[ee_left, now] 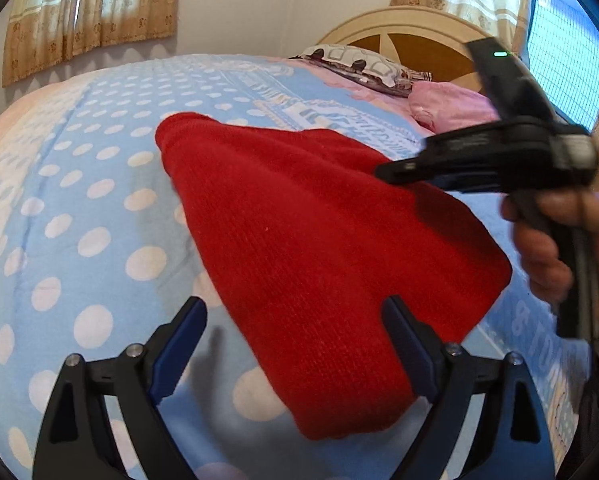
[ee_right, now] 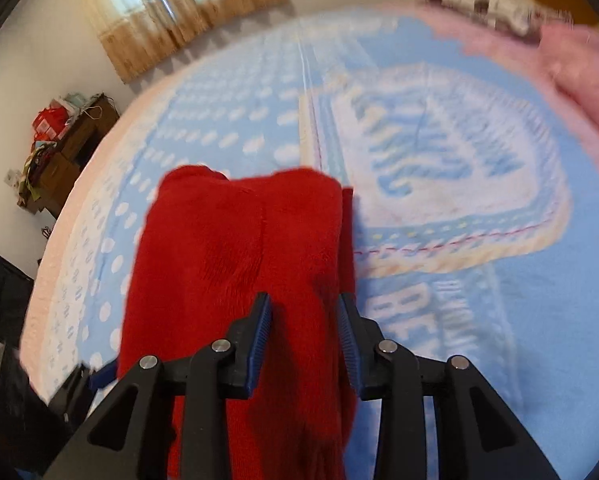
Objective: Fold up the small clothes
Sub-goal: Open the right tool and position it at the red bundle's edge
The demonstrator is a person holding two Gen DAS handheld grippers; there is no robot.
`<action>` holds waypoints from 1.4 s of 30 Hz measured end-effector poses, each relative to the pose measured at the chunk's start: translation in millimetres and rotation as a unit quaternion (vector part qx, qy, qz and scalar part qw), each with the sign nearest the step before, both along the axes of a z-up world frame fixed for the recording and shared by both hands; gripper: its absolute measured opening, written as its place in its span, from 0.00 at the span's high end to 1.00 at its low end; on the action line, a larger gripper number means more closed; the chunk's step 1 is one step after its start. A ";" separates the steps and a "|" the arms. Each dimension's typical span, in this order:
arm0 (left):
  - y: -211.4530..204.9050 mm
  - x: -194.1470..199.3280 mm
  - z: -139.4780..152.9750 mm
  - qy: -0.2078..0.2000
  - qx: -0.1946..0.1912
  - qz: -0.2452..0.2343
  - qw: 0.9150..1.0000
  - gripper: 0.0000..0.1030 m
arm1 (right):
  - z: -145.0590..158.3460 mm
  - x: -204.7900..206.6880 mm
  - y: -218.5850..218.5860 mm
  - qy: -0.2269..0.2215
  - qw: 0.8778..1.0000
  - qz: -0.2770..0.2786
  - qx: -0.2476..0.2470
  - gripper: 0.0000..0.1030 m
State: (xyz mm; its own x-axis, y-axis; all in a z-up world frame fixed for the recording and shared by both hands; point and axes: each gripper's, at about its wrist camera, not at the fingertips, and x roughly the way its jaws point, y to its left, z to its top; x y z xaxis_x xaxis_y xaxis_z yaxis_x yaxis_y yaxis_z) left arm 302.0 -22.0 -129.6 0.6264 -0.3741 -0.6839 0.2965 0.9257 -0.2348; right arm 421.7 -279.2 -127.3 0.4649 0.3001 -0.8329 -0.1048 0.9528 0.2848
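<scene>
The red garment lay on the bed. The left gripper stood released, cloth between its fingers, untouched. The right gripper straddled a fold; grip undeterminable.

Between the black left gripper's blue pads lies a solid red knitted garment. Beneath it spreads a light blue fleece blanket dotted white. Beyond are a plain pink cloth, a grey-and-white patterned pillow and beige floral-banded curtains.
</scene>
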 end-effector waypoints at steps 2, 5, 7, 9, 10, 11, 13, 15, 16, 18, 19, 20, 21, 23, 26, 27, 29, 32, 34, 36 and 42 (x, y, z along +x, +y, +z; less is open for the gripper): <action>-0.1 -1.6 -2.3 0.005 -0.006 -0.004 1.000 0.08 | -4.1 7.6 5.1 -0.012 0.999 -0.001 -0.043 0.87; -1.4 -0.9 -5.3 0.014 -0.008 -0.008 1.000 0.05 | -16.7 18.4 3.0 -0.006 0.998 -0.011 -0.067 0.88; -0.3 0.0 -7.4 0.020 -0.013 -0.011 1.000 0.03 | -18.6 18.7 -1.3 -0.008 0.998 -0.011 -0.058 0.88; 1.1 0.6 -8.5 0.024 -0.016 -0.007 1.000 0.01 | -11.1 11.3 -1.4 -0.023 0.998 -0.003 -0.061 0.88; 1.7 0.2 -8.4 0.025 -0.017 -0.006 1.000 0.01 | -0.9 0.1 -1.5 -0.045 0.997 -0.001 -0.064 0.87; 1.6 -0.2 -8.1 0.025 -0.017 -0.006 1.000 0.01 | 7.3 -8.4 -0.7 -0.059 0.996 0.000 -0.066 0.87; 0.8 -1.7 -7.7 0.024 -0.013 -0.005 1.000 0.00 | 24.9 -32.5 2.9 -0.092 0.994 0.019 -0.047 0.85; -0.8 -3.1 -7.0 0.023 -0.009 -0.004 1.000 0.00 | 37.4 -63.9 13.3 -0.123 0.990 0.065 -0.020 0.82; -0.4 -4.1 -7.4 0.024 -0.009 -0.004 1.000 0.00 | 38.2 -73.0 17.6 -0.128 0.988 0.081 -0.018 0.81; 0.3 -5.1 -7.9 0.026 -0.009 -0.003 1.000 0.00 | 35.4 -93.7 32.4 -0.134 0.983 0.122 -0.026 0.81; 1.5 -5.4 -8.4 0.027 -0.011 -0.002 1.000 0.00 | 27.1 -103.0 37.6 -0.124 0.982 0.137 -0.044 0.81; 2.7 -5.2 -9.0 0.029 -0.013 -0.001 0.999 0.00 | 18.7 -106.6 38.8 -0.111 0.982 0.137 -0.061 0.81; 3.4 -4.5 -9.9 0.032 -0.015 -0.001 0.999 0.00 | 6.4 -109.3 35.8 -0.095 0.984 0.130 -0.072 0.81; 2.4 -4.0 -11.7 0.038 -0.014 -0.005 0.999 0.00 | -7.9 -112.8 25.0 -0.082 0.988 0.120 -0.057 0.83; 0.1 -5.5 -10.5 0.034 -0.005 -0.004 0.999 0.00 | -12.2 -115.3 12.7 -0.083 0.990 0.109 -0.027 0.84; 0.0 -7.0 -9.9 0.033 -0.003 -0.003 0.999 0.00 | -12.4 -114.3 12.0 -0.082 0.991 0.107 -0.024 0.84; 3.6 -11.5 -6.4 0.026 -0.007 0.004 1.000 0.00 | -12.5 -112.0 11.1 -0.080 0.991 0.104 -0.017 0.84; 13.0 -19.2 6.6 0.002 -0.021 0.018 1.000 0.00 | -12.6 -110.0 3.1 -0.077 0.992 0.100 -0.006 0.84; 16.2 -20.3 10.9 -0.010 -0.018 0.030 0.999 0.00 | -13.3 -112.3 5.9 -0.076 0.992 0.100 -0.012 0.84; 15.9 -14.9 4.3 0.005 -0.014 0.031 0.999 0.00 | -13.0 -111.4 9.5 -0.076 0.992 0.102 -0.022 0.84; 17.6 -4.7 -9.8 0.047 -0.033 0.024 0.998 0.00 | -12.1 -111.9 17.2 -0.080 0.989 0.115 -0.053 0.84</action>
State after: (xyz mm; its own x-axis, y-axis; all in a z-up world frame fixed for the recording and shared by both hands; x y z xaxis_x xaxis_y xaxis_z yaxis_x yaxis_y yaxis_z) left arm 297.3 -4.4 -139.4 0.5783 -0.3915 -0.7158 0.2256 0.9199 -0.3208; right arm 309.8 -262.0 -139.4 0.5232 0.3295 -0.7859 -0.3589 0.9216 0.1475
